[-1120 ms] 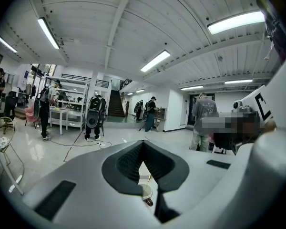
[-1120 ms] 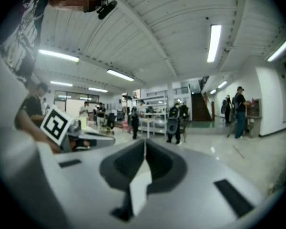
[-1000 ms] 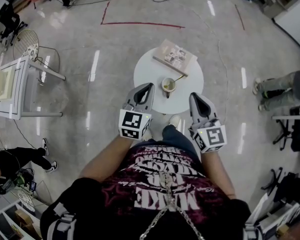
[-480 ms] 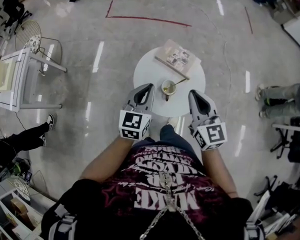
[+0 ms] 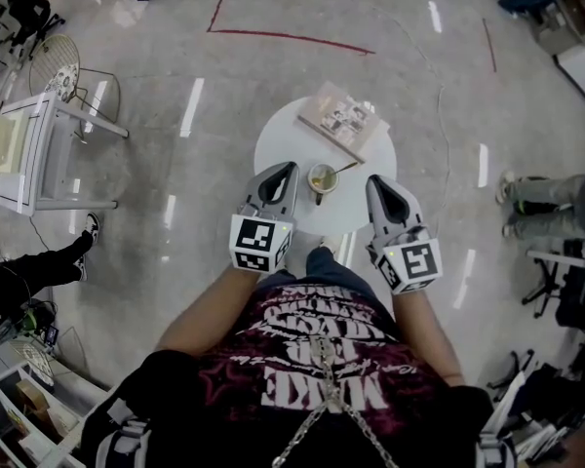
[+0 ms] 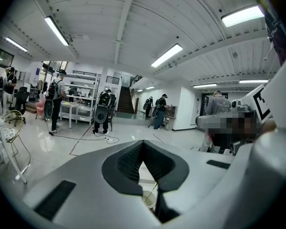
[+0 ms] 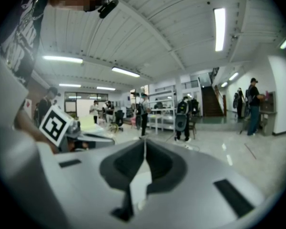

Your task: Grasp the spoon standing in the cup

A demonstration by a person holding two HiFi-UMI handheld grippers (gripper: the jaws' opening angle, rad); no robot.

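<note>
Head view: round white desk sits at centre frame on a glossy grey floor. The cup stands on the near-middle part of the desk. The spoon stands in it, with the handle leaning toward the upper right over the rim. A book lies on the upper right part of the desk, apart from the cup, and the spoon's handle end is near its lower edge. The left tongs are just left of the cup and the right tongs just right of it. Neither touches the cup or spoon, and the cup lies between them. In the left gripper view the left tongs are closed tip to tip with nothing gripped. The cup and thin spoon handle show through the gap below the tips, low in frame. In the right gripper view the right tongs are also closed and empty, with only the white desk showing through the gap. A red tape line runs across the floor at upper centre, and a white chair stands at the left edge.
</note>
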